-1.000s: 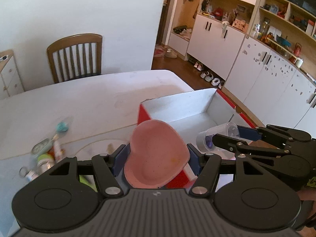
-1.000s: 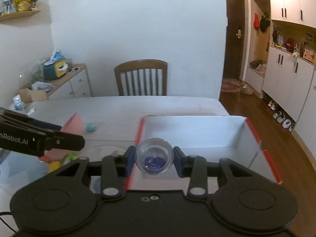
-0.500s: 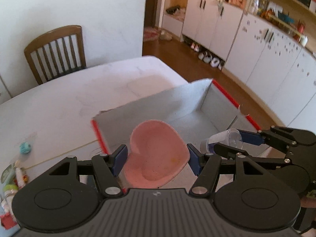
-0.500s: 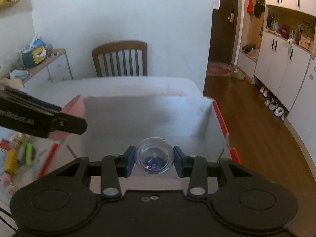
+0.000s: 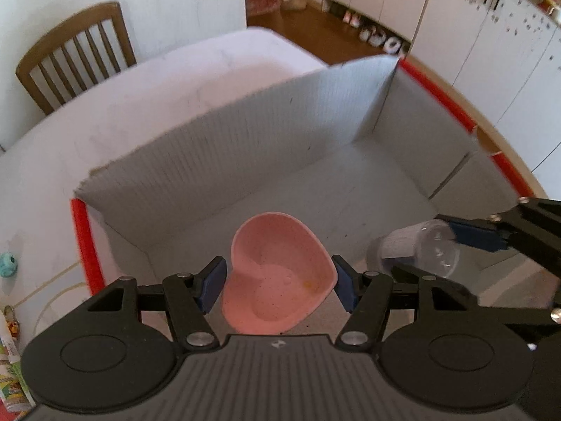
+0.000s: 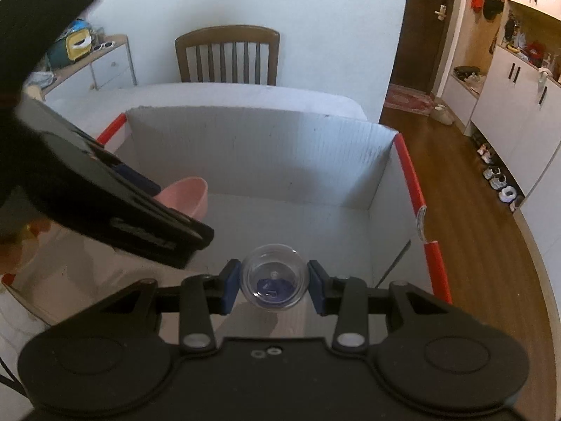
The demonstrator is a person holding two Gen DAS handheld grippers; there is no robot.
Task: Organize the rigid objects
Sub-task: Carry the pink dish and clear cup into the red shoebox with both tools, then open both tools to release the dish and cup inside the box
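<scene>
Your left gripper clamps a pink heart bowl between its blue pads, low inside the box. Just to its right, your right gripper pinches a clear capsule, also above the box floor. Beyond the box stand the table and a chair.

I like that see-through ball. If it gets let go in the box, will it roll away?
Probably. The ball looks round and smooth, and the box floor looks flat, so it could roll until a wall stops it. It seems hard, clear plastic, likely light, maybe slippery between the right gripper's pads.
</scene>
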